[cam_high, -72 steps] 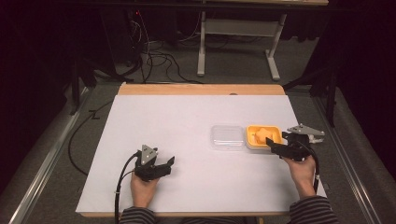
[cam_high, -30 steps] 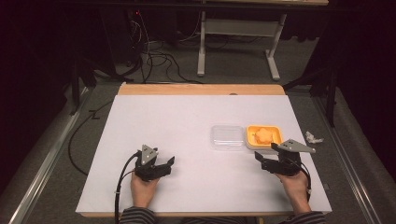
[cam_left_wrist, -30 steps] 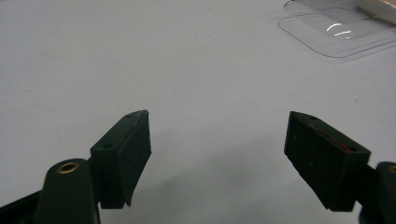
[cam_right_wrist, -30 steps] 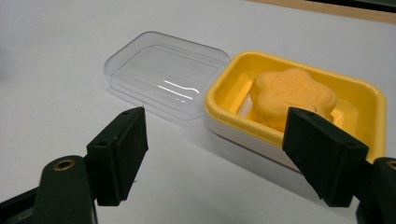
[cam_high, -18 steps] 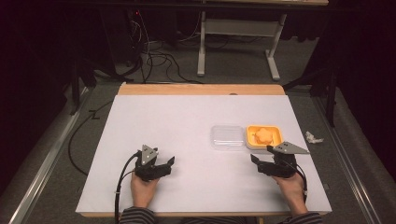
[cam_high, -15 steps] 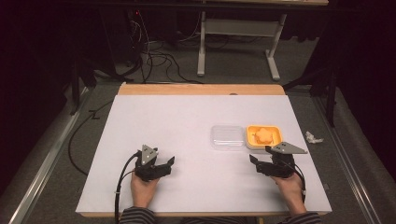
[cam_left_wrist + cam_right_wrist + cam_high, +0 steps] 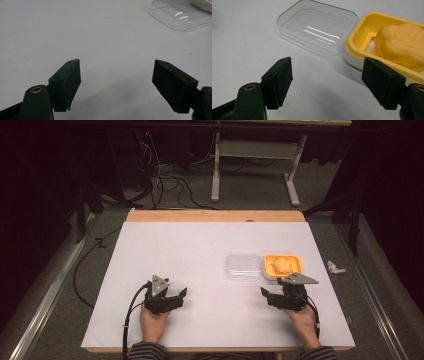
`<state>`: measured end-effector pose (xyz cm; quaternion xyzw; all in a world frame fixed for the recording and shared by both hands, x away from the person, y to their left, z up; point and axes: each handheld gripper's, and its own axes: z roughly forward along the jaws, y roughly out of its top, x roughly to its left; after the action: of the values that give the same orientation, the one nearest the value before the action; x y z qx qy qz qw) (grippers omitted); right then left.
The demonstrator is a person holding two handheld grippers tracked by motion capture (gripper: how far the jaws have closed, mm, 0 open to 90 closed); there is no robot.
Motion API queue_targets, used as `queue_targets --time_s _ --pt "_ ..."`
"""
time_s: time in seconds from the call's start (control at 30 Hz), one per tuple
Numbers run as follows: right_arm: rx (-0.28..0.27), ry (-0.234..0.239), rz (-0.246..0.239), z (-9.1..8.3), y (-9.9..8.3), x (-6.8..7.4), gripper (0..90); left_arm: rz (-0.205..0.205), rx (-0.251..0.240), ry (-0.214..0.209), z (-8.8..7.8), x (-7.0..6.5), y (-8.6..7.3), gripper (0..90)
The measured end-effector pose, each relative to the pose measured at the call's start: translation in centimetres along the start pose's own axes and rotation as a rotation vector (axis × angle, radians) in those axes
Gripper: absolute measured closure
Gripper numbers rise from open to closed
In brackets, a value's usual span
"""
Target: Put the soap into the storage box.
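Observation:
On the white table a clear plastic lid lies flat, right of centre. Touching its right side is a yellow soap dish holding an orange-yellow soap bar. My right gripper rests just in front of the dish, open and holding nothing. In the right gripper view the lid, the dish and the soap lie beyond the spread jaws of the right gripper. My left gripper sits at the front left, open and empty, with the lid far off.
A wooden strip runs along the table's far edge. A crumpled white scrap lies on the floor to the right. Cables and a desk frame stand beyond the table.
My right gripper has drawn back from beside the soap dish, moving toward the person and a little left. The left gripper, lid, dish and soap stayed put.

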<state>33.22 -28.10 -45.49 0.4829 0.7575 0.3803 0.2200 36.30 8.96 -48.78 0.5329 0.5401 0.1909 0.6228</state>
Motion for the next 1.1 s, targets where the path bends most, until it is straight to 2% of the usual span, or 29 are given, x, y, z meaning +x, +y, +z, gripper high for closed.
queue_targets --time_s 0.43,0.67,0.73,1.1 --pt "0.029 0.011 -0.012 1.3 0.0 0.8 25.7 0.0 0.0 -0.001 0.0 0.0 0.0 23.7" --pt "0.037 -0.001 -0.02 2.0 -0.2 1.0 25.8 0.001 0.0 0.0 0.0 0.0 0.0 23.7" --pt "0.049 -0.018 -0.041 2.5 -0.3 1.2 25.8 0.0 -0.001 0.001 0.0 0.0 0.0 23.6" --pt "0.053 -0.01 -0.05 3.1 -0.7 1.6 26.0 0.005 0.002 0.003 0.0 0.0 0.0 23.7"
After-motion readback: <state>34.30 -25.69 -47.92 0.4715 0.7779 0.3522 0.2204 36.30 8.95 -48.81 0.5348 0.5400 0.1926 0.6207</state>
